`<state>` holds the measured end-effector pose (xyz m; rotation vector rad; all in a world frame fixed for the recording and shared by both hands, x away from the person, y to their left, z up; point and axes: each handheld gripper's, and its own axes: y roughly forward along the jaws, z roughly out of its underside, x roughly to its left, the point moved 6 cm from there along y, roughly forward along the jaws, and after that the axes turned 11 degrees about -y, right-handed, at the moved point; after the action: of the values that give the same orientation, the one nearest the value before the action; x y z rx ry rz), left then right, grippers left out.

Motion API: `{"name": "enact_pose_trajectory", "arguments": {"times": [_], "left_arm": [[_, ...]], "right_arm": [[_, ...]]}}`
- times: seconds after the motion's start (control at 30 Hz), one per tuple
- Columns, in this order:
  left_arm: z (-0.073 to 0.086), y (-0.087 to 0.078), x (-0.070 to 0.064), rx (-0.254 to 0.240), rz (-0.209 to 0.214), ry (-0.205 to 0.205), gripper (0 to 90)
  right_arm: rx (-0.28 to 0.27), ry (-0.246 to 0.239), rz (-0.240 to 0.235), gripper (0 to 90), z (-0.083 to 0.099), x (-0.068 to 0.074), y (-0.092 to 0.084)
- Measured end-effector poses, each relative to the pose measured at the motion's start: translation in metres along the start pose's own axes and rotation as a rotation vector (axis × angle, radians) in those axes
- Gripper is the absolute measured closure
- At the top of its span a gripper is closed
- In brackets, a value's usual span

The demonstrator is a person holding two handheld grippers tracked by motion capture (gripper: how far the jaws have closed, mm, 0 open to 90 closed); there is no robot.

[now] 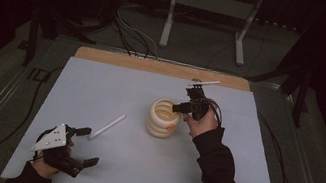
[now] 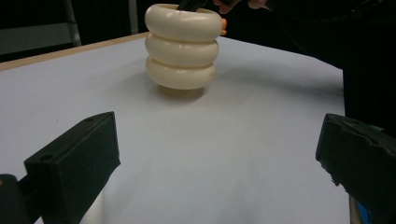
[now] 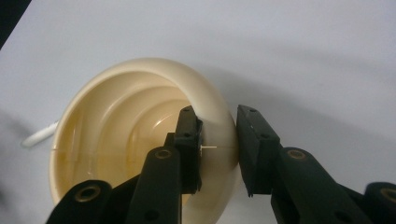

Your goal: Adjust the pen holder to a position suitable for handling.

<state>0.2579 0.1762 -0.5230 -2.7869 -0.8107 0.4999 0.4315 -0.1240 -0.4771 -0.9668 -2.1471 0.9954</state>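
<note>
One cream ribbed cup (image 1: 163, 118), built like three stacked rings, stands upright near the middle of the pale blue table (image 1: 101, 85), and it serves as the landmark for everything else. Clamped on the cup's rim at its right side is the right gripper (image 1: 181, 108): in the right gripper view one black jaw sits inside the cup's mouth and the other outside, pinching the thick wall (image 3: 219, 121) between them, so the tongs on that hand are clenched on the cup. To the left of the cup and a little nearer the person lies a white stick (image 1: 107, 126), flat on the table and apart from the cup. Farther left and nearer still, the left gripper (image 1: 88, 147) rests low over the table with its jaws spread wide and nothing between them; its own view looks across bare table toward the cup (image 2: 182, 46). Judging by this, the cup has been grasped but not visibly lifted, and I would say the work is at an early or middle stage: whatever is meant for the cup, a shift or a steadying, is in hand, while the stick remains untouched and the free hand has yet to take anything. An orange mark (image 1: 171, 127) shows on the cup's near side, too small to read as writing; no brand, label or lettering can be made out anywhere.
</note>
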Motion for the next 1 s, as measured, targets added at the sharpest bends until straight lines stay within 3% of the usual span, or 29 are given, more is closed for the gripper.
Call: {"name": "enact_pose_trajectory", "arguments": {"times": [0.37,0.53,1.0], "left_arm": [[0.0,0.0,0.0,0.003,-0.004,0.004,0.1],[0.001,0.0,-0.001,0.006,-0.003,0.006,0.1],[0.0,0.0,-0.001,0.005,-0.004,0.006,0.1]], "right_arm": [[0.02,-0.031,-0.065,70.3,0.02,0.02,0.004],[0.042,-0.051,-0.059,70.3,0.027,0.026,0.009],[0.023,-0.069,-0.061,68.4,0.027,0.03,0.01]]}}
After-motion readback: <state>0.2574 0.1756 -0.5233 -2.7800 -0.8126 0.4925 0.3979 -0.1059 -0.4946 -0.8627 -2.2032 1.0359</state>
